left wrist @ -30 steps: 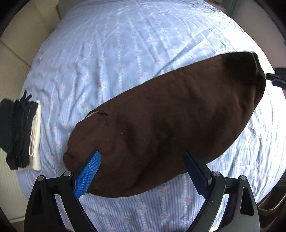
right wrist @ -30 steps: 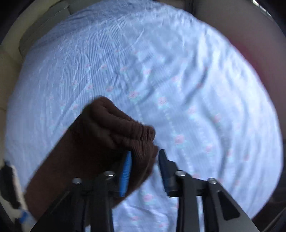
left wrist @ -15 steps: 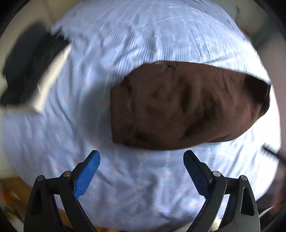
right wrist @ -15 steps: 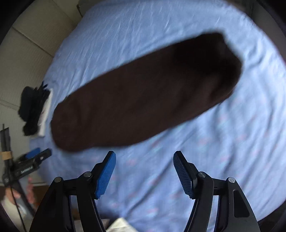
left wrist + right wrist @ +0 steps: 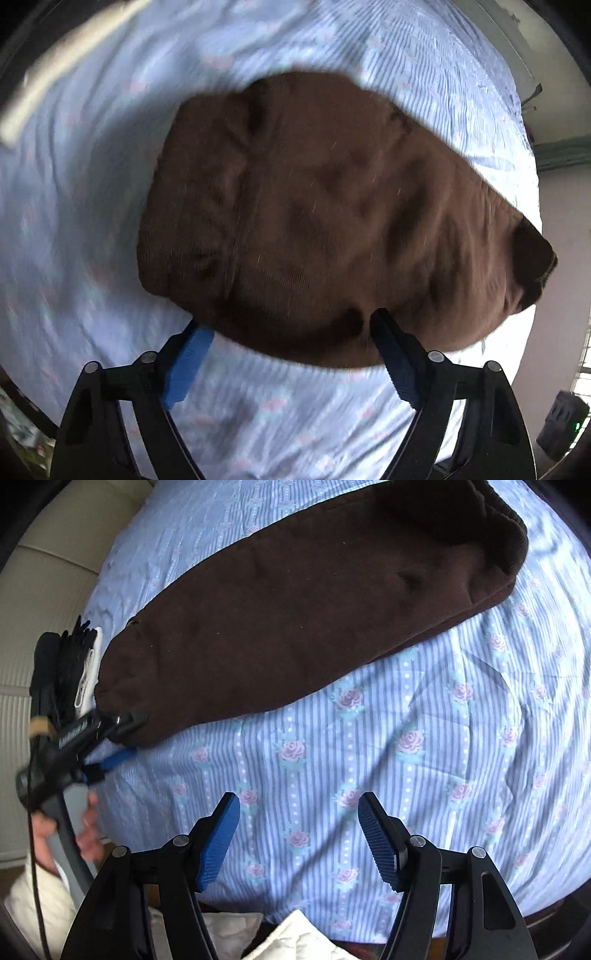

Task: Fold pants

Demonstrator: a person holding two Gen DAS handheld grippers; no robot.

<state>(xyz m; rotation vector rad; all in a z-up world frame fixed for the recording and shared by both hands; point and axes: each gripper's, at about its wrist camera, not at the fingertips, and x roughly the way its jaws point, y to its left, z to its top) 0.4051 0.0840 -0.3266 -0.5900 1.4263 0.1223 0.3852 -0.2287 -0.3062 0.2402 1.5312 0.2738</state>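
Left wrist view: the brown pants (image 5: 325,225) lie folded lengthwise on a bed sheet (image 5: 443,74), light blue with stripes and a small rose print. The picture is motion-blurred, especially along the left side. The left gripper (image 5: 291,332) has its jaws spread wide and grips nothing. Both blue-padded fingertips sit at the near edge of the cloth; the right-hand tip overlaps the hem in the picture, while the left-hand tip sits just below it. Whether either pad actually touches the fabric cannot be told. A darker gathered end of the pants shows at the far right.

Right wrist view: sharper. The pants (image 5: 295,602) stretch as a long band from lower left to upper right across the sheet (image 5: 424,738), with the elastic waistband (image 5: 509,528) bunched at the upper right. The right gripper (image 5: 298,825) is released, jaws wide apart and empty, hovering over bare sheet well apart from the cloth. At the left, the left gripper (image 5: 125,734) is seen from outside, held in the person's hand (image 5: 86,830). Its fingers straddle the narrow leg end of the pants, one above and one below, and they are not closed. Just beyond that end a stack of dark and white folded items (image 5: 74,664) rests by the edge of the sheet.
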